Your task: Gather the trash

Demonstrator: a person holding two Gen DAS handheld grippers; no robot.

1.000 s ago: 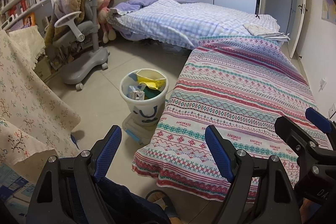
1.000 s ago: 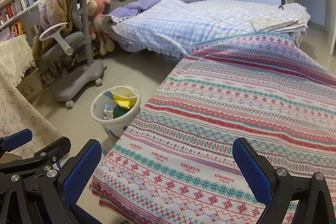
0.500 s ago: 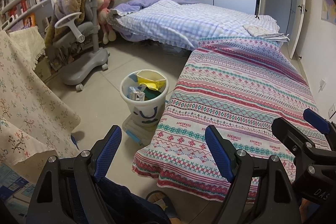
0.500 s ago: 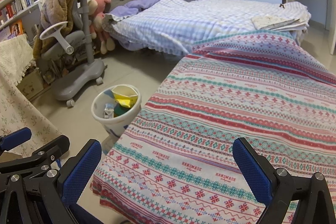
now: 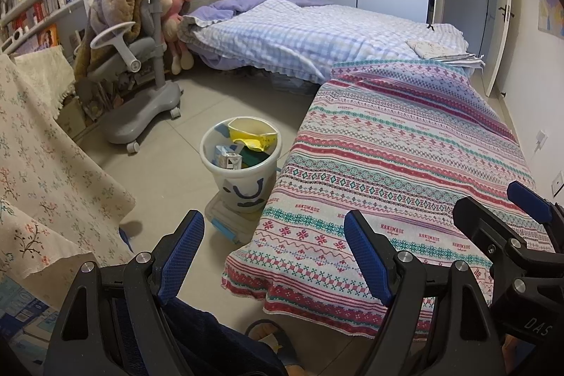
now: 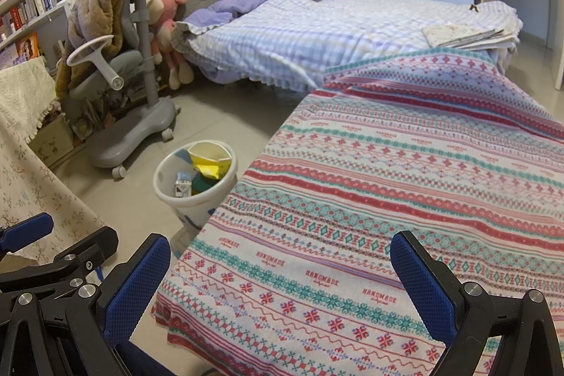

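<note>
Bedroom floor, grey tile, with the white trash bin [image 5: 243, 161] standing upright at about 11 o'clock from the left gripper [image 5: 271, 256], mouth up, just beside the striped bedspread [image 5: 405, 164], holding a yellow wrapper [image 5: 252, 134] and a small carton [image 5: 229, 159]. Left gripper spread wide and empty above the floor; right gripper [image 6: 282, 284] likewise gaping, empty, over the bedspread corner. Against half a second ago: barely any change, bin in the same spot.
</note>
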